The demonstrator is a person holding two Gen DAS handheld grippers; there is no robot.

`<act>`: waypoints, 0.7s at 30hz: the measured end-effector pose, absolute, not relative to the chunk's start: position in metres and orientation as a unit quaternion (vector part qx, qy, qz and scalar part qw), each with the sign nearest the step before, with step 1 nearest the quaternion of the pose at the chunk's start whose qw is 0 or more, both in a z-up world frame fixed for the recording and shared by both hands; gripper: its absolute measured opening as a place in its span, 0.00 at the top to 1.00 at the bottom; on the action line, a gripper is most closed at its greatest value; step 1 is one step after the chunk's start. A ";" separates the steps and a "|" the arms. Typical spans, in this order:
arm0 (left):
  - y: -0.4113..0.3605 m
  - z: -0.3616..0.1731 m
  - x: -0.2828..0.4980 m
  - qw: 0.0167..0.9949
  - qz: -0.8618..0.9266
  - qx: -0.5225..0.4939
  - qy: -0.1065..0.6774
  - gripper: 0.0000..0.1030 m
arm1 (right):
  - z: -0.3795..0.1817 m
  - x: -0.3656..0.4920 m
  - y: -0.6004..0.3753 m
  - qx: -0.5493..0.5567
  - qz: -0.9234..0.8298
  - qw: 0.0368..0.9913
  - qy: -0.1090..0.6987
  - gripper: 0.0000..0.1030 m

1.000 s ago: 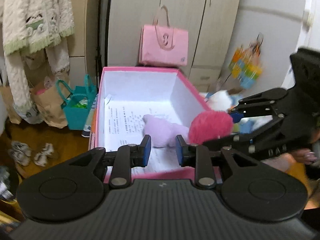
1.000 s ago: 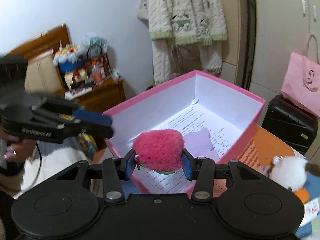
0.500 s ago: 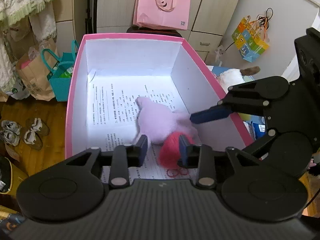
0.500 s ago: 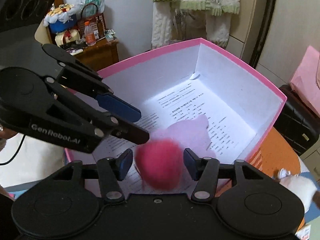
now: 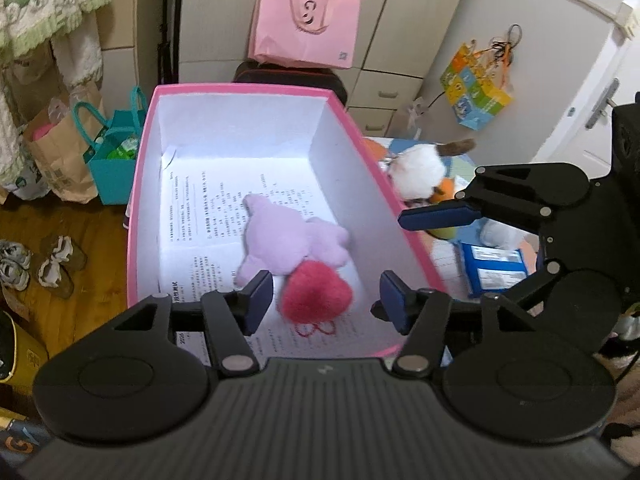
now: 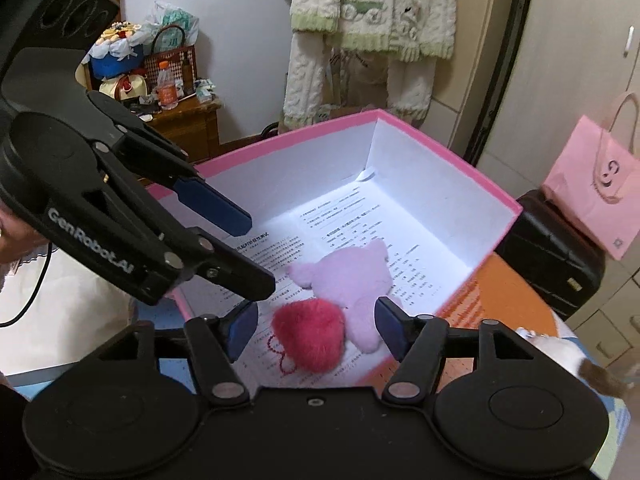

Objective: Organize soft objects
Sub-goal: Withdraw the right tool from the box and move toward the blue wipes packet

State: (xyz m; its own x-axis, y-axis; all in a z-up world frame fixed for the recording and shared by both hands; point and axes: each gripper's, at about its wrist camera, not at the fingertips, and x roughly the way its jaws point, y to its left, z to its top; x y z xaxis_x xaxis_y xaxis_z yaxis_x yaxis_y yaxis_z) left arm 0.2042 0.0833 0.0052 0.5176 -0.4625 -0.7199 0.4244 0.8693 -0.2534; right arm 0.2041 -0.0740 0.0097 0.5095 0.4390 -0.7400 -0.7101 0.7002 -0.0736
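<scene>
Released since a second ago, the fluffy red heart-shaped plush (image 6: 310, 338) is now seen lying on the printed paper sheets (image 5: 208, 216) lining the pink cardboard box with white inner walls (image 5: 240, 120), where before it was clamped in the right gripper (image 6: 316, 330). At the far left of the left wrist view, a teal tote bag (image 5: 112, 160) is partly cut off behind the box wall. The left gripper (image 5: 326, 300) is seen with its jaws opening and nothing between its pads. The heart touches the lilac plush animal (image 5: 288, 240), whose face cannot be made out. The right gripper's jaws are opening too, the pads standing clear of the heart below them. Right of the box, a white furry toy (image 5: 418, 170) is partly hidden by the box rim.
</scene>
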 end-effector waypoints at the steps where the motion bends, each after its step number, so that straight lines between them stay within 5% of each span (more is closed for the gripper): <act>1: 0.081 0.009 0.200 0.871 -0.258 -0.020 0.417 0.40 | 0.012 0.199 -0.076 -0.189 0.336 0.851 0.357 0.32; 9: 0.065 0.032 0.169 0.868 -0.287 -0.017 0.405 0.36 | 0.033 0.162 -0.110 -0.176 0.321 0.869 0.332 0.30; 21: 0.002 0.052 0.126 0.861 -0.336 0.044 0.379 0.15 | 0.042 0.101 -0.203 -0.115 0.260 0.906 0.313 0.28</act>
